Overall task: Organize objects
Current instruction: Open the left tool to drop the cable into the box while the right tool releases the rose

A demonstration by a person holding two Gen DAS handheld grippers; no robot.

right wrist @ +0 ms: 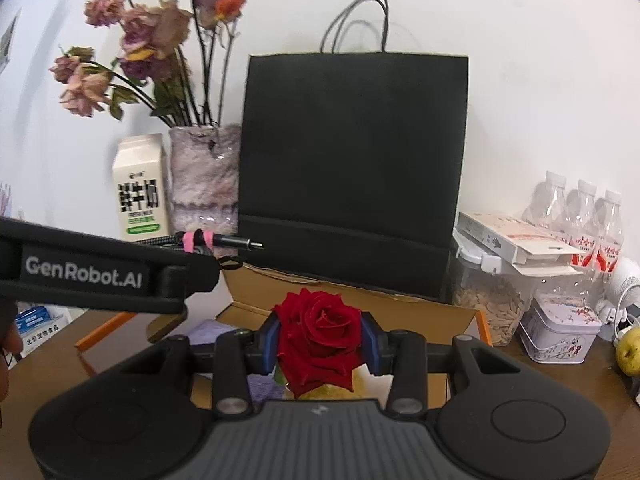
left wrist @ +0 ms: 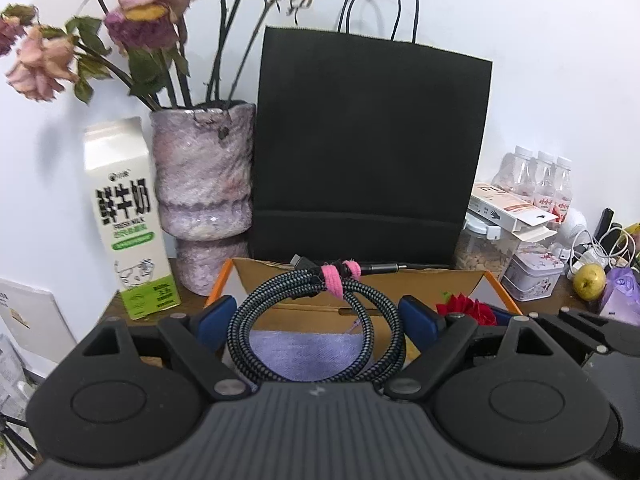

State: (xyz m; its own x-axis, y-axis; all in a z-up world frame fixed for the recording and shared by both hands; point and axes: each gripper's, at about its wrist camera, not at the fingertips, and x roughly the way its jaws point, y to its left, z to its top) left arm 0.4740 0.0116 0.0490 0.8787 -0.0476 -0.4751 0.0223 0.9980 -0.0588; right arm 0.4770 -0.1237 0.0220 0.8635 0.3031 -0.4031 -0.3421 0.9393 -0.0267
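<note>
My left gripper (left wrist: 318,316) is shut on a coiled braided cable (left wrist: 280,304) tied with a pink strap (left wrist: 334,280), held above an open cardboard box (left wrist: 360,280). The cable's plug end also shows in the right wrist view (right wrist: 236,242), past the left gripper's arm (right wrist: 100,276). My right gripper (right wrist: 320,338) is shut on a red rose (right wrist: 318,332), held over the same box (right wrist: 360,300). The rose also shows in the left wrist view (left wrist: 468,308). A purple cloth (left wrist: 304,356) lies inside the box.
A black paper bag (left wrist: 368,152) stands behind the box. A vase of dried flowers (left wrist: 204,196) and a milk carton (left wrist: 128,216) stand at the left. At the right are a jar (right wrist: 492,304), a tin (right wrist: 560,332), bottles (right wrist: 580,216) and a pear (right wrist: 630,350).
</note>
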